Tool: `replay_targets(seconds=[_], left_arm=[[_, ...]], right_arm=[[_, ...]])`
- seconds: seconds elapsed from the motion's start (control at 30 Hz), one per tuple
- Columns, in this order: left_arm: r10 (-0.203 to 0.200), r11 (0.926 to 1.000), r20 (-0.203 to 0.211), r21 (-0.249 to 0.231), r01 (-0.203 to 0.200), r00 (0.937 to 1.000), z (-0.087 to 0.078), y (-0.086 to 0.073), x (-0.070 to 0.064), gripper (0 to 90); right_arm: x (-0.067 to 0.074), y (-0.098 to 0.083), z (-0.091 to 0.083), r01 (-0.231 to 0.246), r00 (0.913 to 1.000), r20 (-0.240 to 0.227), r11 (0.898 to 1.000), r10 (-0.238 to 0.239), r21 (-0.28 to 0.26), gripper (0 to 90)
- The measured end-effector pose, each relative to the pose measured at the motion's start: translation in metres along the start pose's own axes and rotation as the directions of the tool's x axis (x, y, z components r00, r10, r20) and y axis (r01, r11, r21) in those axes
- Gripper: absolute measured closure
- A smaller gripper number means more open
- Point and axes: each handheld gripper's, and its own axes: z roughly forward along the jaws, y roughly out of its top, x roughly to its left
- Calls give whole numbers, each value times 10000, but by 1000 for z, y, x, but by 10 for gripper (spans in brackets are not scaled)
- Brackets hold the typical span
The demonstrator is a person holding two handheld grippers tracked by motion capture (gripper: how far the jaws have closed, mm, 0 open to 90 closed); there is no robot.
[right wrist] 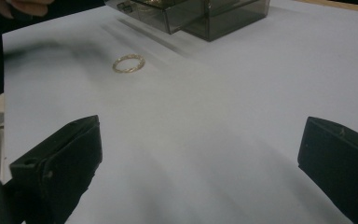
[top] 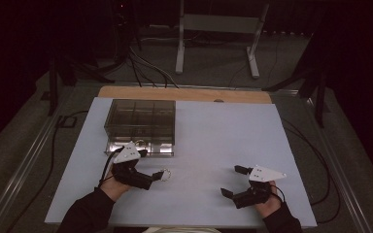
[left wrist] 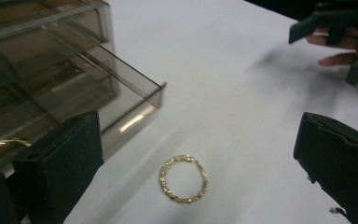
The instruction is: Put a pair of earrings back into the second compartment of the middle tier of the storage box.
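Bracelet [left wrist: 183,179], one, gold-coloured: a thin closed ring with a twisted, rope-like surface. It lay flat on the white table sheet [top: 223,141], near and just right of the box, touched by nothing.

Box [top: 141,124], smoked clear plastic, rectangular, divided into compartments, hard glossy walls. A drawer [left wrist: 121,102] stood pulled out on its near side; something gold glinted inside, too dim to identify. Judged: the open drawer suggested the bracelet belonged with the box, direction of transfer unknown.

Left gripper [left wrist: 196,158], black blocky jaws, matte and slightly scuffed, spread wide to either side of the bracelet, holding nothing; judged placed for a pinch.

Right gripper [top: 233,182], jaws likewise wide and empty, rested at the near right, well apart from bracelet and box, apparently idle.
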Motion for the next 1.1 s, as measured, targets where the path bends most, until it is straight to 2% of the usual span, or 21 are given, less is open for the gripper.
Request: replay_targets(seconds=[0.23, 0.37, 0.5, 0.6, 0.73, 0.83, 0.9, 1.03, 1.1], left_arm=[[-10, 9993, 228, 386, 2, 9997, 13, -6, -4, 22], [0, 9988, 208, 486, -10, 9998, 15, -8, -4, 22], [-117, 9964, 317, 840, 90, 9994, 23, -12, -3, 23], [0, 9933, 164, 1153, -19, 9999, 28, -15, -3, 29], [8, 9910, 224, 1336, -38, 9997, 32, -19, -2, 62], [19, 9910, 18, 1341, -22, 10000, 34, -21, 0, 159], [24, 9894, -80, 1454, -12, 10000, 36, -22, 2, 179], [84, 9885, -256, 1511, -44, 9996, 39, -24, 7, 350], [38, 9885, -264, 1513, 2, 9996, 42, -26, 9, 404]], right_arm=[[0, 0, 1, 45, 10000, -5, 10000, -45, 50, 0], [0, 0, 0, 37, 10000, -30, 10000, -36, 69, 0], [0, 0, 0, 61, 10000, -20, 9999, -61, 85, 0], [1, 0, 0, 67, 10000, -20, 9999, -67, 86, 0], [1, 0, 0, 108, 9999, -16, 9999, -108, 129, 0], [1, 0, 0, 102, 9999, -21, 9999, -102, 122, 0], [1, 0, 1, 104, 9999, -13, 9998, -103, 143, 0], [1, 0, 1, 106, 9999, -11, 9998, -106, 157, 0], [1, 0, 1, 103, 9999, -6, 9998, -103, 174, 0]])
